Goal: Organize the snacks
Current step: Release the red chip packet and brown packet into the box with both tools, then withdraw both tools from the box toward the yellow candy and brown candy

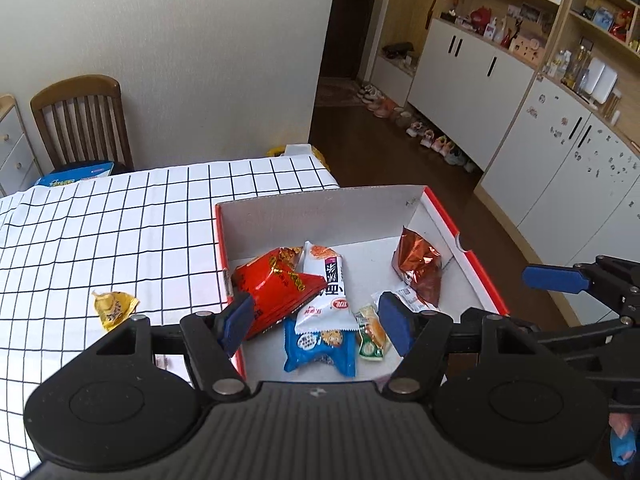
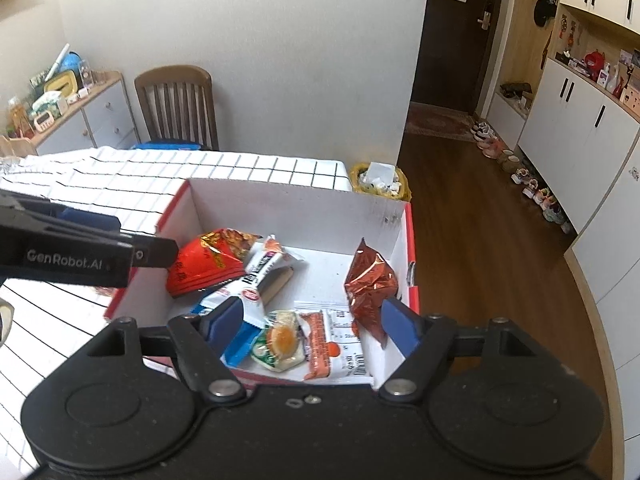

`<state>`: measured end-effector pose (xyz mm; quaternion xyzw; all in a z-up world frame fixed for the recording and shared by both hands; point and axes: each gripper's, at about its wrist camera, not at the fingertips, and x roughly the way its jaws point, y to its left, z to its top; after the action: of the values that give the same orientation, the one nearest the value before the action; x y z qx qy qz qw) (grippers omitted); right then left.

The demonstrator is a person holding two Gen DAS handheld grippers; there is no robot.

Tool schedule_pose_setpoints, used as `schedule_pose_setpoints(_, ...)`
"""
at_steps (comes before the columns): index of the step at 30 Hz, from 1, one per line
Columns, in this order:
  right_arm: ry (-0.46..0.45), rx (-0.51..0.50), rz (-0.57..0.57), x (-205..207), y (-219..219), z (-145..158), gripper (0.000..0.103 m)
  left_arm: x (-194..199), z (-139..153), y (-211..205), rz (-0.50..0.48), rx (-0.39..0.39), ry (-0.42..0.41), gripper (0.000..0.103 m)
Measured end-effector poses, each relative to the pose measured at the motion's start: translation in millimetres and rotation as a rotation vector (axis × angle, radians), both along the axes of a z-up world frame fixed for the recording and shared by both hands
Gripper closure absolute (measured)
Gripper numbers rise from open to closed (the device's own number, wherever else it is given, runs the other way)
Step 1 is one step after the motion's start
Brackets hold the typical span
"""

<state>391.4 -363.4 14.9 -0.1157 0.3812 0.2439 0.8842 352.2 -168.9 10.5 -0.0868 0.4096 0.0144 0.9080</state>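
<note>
Hovering over the red-rimmed white cardboard box (image 1: 320,208), I am holding the left gripper (image 1: 316,324) with its blue pads spread and nothing between them. The right gripper (image 2: 316,322) is likewise parted and empty, above the box's near end. Inside the box I am seeing a red crinkled snack bag (image 1: 276,280) against its left wall, a white wrapped bar (image 1: 328,276) leaning across that bag, a blue cookie packet (image 1: 318,348) and a small green-and-white sachet (image 1: 372,336) at the near wall, and a coppery foil bag (image 1: 418,268) beside the right wall. One yellow wrapped candy (image 1: 114,308) is lying outside the box, on the black-gridded white tablecloth (image 1: 120,216) just left of the box's left wall. I am judging that candy to be the piece left to collect. To do it well, I am planning to swing the left gripper out over the left wall, keep the pads wide until they straddle the wrapper, press down lightly so the cloth is not pinched, close on the candy's body rather than its twisted end, and carry it clear of the rim.
</note>
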Motion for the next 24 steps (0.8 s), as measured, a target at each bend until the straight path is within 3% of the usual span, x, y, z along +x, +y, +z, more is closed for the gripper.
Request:
schedule_pose_setpoints(16, -0.039, 0.102, -0.004, -55.0, 28.0, 26.9, 0.021, -77.8, 22.1, 57.5, -0.017, -0.018, -0.080, 0.035)
schedule_pose_setpoints(19, -0.030, 0.129, -0.008, -64.4, 38.6, 27.5, 0.019, -92.9, 23.4, 74.0, -0.015, -0.016, -0.094, 0.021)
schedule_pose_setpoints(24, -0.030, 0.158, 0.002, -83.6, 64.0, 26.8, 0.015, -114.1, 20.8, 109.6, 0.005, -0.027, -0.100, 0.021)
